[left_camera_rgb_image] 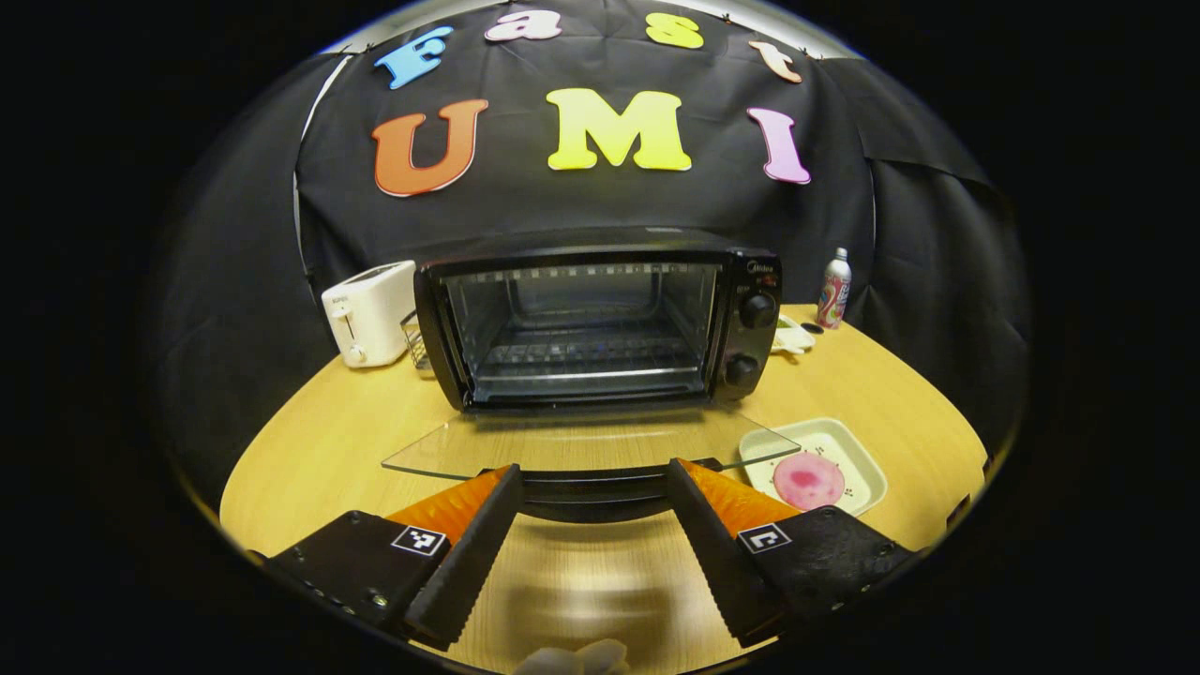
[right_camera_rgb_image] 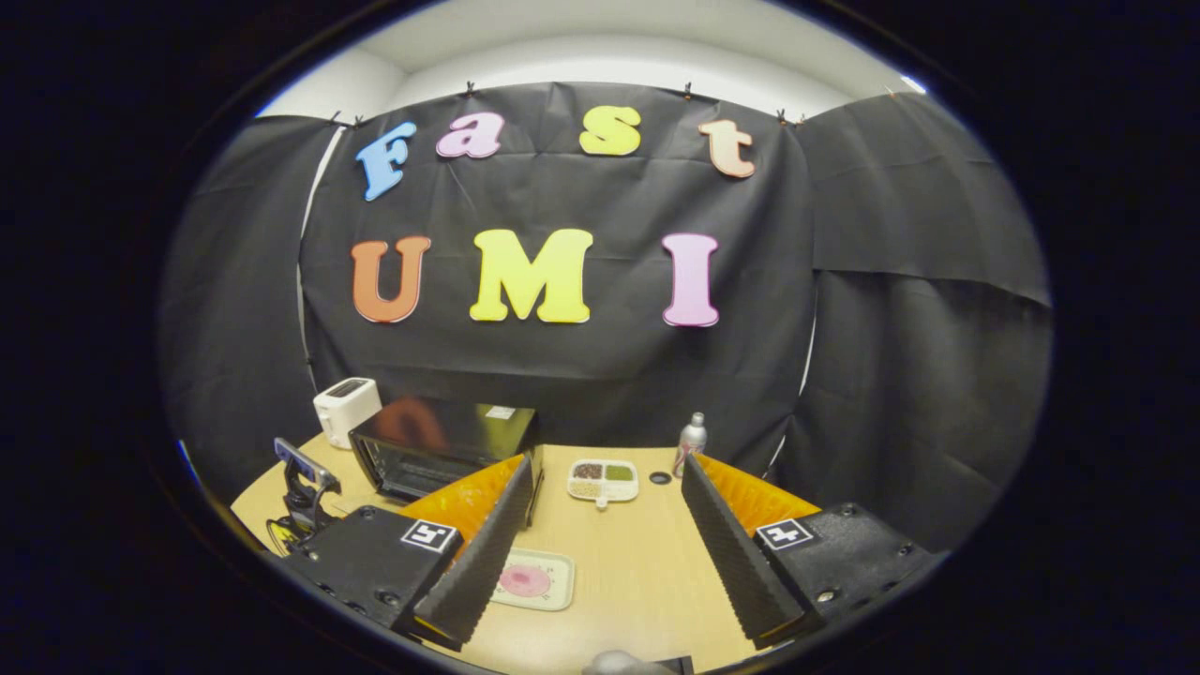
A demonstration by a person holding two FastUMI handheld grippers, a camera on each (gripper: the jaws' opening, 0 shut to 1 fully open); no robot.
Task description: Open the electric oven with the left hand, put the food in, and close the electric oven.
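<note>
The wooden bench point(left_camera_rgb_image: 319, 450) carries everything, its near edge cut off in both views; on it stands the black oven point(left_camera_rgb_image: 600, 319), its glass door point(left_camera_rgb_image: 581, 445) dropped flat toward the left gripper view's camera, the rack inside visible, and the door's dark handle partly hidden behind the left gripper point(left_camera_rgb_image: 593, 483), whose fingers stand wide apart on either side of that handle, whether touching it I cannot tell; in the right gripper view the oven point(right_camera_rgb_image: 441, 450) is partly blocked by the right gripper point(right_camera_rgb_image: 607, 492), whose fingers are spread wide with nothing between them; a white toaster point(left_camera_rgb_image: 368, 312) sits just beside the oven's left side; right of the open door lies a pale tray point(left_camera_rgb_image: 858, 455) holding the pink round food point(left_camera_rgb_image: 808, 480), its kind hard to make out; a can point(left_camera_rgb_image: 833, 289) stands at the back near the wall.
</note>
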